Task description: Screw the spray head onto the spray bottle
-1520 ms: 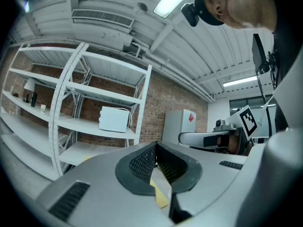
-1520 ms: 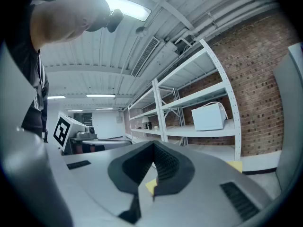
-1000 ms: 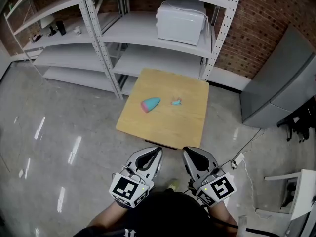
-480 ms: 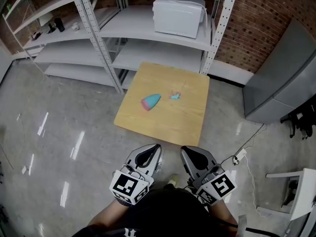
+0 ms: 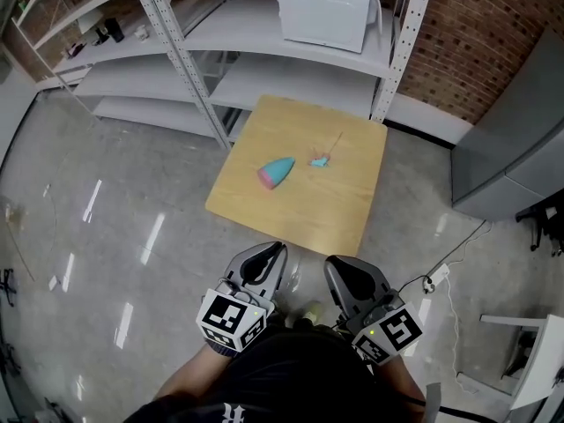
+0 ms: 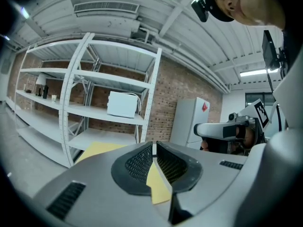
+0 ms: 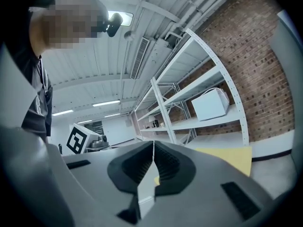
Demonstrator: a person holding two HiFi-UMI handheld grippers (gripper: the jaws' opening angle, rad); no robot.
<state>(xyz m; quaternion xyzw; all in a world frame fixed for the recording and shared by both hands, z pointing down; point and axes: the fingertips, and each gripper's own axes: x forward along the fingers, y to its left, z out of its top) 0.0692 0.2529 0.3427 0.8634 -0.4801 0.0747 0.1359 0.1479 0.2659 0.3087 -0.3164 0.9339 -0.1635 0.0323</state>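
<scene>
- Lying on the table, the bottle sat well ahead of both grippers, almost straight beyond the left gripper, the nearer one.
- Its long axis ran diagonally, narrow end toward the spray head just beside it.
- The left gripper and the right gripper were clenched on nothing.

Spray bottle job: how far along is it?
Done: nothing. The teal-and-pink plastic spray bottle lies on the square wooden table, the small teal spray head apart beside it. In hand: nothing; left hand-held gripper and right hand-held gripper are shut, empty. Left: grasping, screwing.
</scene>
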